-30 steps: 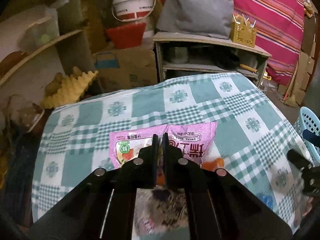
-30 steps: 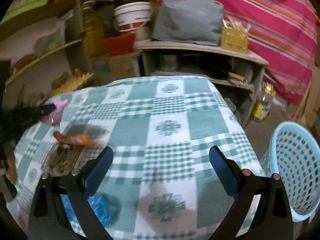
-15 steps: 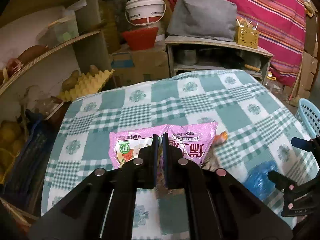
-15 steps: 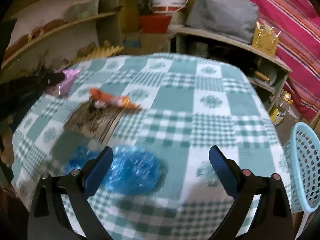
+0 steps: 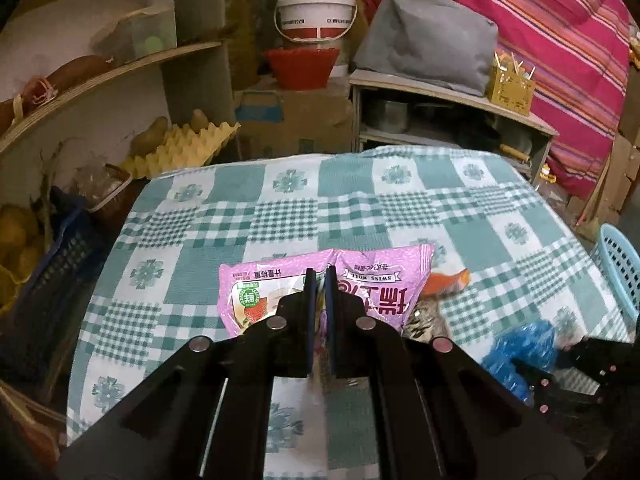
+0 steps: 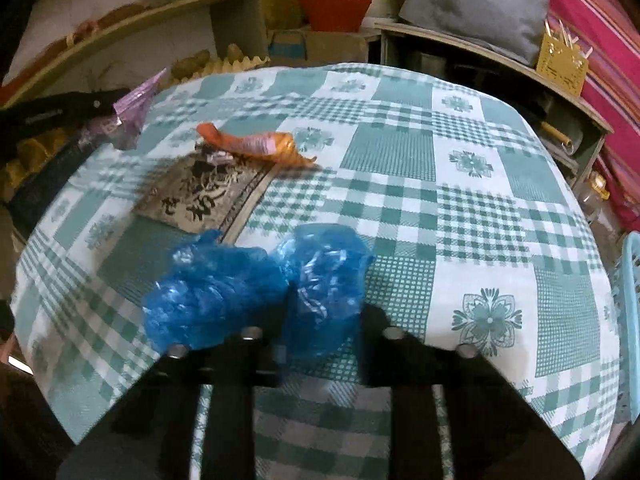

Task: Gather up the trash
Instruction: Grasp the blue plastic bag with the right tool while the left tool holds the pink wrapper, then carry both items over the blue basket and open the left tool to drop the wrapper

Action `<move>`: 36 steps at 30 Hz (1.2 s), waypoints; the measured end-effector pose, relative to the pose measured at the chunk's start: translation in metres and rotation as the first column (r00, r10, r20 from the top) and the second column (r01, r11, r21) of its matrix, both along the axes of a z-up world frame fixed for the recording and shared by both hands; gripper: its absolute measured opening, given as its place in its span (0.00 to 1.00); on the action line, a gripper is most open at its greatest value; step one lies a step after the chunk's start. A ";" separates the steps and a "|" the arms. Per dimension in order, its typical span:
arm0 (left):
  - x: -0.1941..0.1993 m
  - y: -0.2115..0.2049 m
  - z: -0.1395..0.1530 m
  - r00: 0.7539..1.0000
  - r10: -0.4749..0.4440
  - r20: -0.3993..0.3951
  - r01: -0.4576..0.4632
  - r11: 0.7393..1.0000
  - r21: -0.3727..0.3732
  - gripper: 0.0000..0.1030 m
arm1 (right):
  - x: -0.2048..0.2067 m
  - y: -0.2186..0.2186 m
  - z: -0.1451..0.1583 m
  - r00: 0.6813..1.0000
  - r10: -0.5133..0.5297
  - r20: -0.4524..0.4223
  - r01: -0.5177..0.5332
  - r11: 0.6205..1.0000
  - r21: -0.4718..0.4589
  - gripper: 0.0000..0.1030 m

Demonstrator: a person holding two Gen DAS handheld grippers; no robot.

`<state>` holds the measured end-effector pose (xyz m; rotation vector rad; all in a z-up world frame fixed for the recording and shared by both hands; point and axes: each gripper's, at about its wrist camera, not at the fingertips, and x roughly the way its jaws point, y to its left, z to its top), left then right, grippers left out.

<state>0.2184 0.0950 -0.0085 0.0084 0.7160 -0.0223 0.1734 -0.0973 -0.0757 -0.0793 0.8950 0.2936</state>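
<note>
Left wrist view, centre: left gripper (image 5: pixel 318 280), fingers pressed together on the lower edge of a pink snack packet (image 5: pixel 360 284), packet lifted above a table under a green-and-white checked cloth (image 5: pixel 280 216). Right of the packet: an orange wrapper (image 5: pixel 446 280) and, below it, part of a silver-brown printed wrapper (image 5: pixel 424 320), both lying on the cloth. Lower right of the frame: a crumpled blue plastic bag (image 5: pixel 520 348) with the black body of the right gripper against it. Far right edge: a light-blue basket (image 5: pixel 622 264), beside the table.

Right wrist view, lower centre: right gripper (image 6: pixel 320 320), fingers partly closed about the right-hand lobe of the blue plastic bag (image 6: pixel 256 288); fingertips hidden behind the plastic, so firmness of grip not determinable. Above the bag: the silver-brown printed wrapper (image 6: pixel 212 192), flat on the cloth (image 6: pixel 440 184), its near corner touching the bag. Upper centre-left: the orange wrapper (image 6: pixel 256 144), overlapping the far edge of the printed wrapper. Upper left: the left gripper (image 6: pixel 60 112) holding the pink snack packet (image 6: pixel 134 112) clear of the table. Right edge: rim of the basket (image 6: pixel 632 320).

Background, upper part of both frames: shelves, a white bucket (image 5: pixel 316 12) above a red basin (image 5: pixel 302 66), a yellow egg tray (image 5: pixel 180 148), a grey cushion (image 5: pixel 428 36).
</note>
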 end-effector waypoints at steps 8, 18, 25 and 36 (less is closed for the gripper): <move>0.005 -0.040 0.019 0.998 -0.028 0.055 0.029 1.000 -0.005 0.03 | -0.003 -0.054 0.034 0.992 -0.086 0.094 0.078 0.994 0.082 0.08; 0.011 -0.134 0.028 0.986 -0.149 0.076 0.152 0.987 -0.043 0.03 | -0.018 -0.174 0.068 0.936 -0.309 0.167 0.277 0.942 0.191 0.08; 0.003 -0.220 0.029 0.961 -0.257 0.104 0.262 0.964 -0.040 0.03 | -0.050 -0.267 0.089 0.845 -0.485 0.225 0.432 0.868 0.246 0.08; -0.019 -0.360 0.012 0.885 -0.454 0.104 0.461 0.886 -0.054 0.03 | -0.097 -0.381 0.080 0.694 -0.689 0.208 0.631 0.722 0.284 0.08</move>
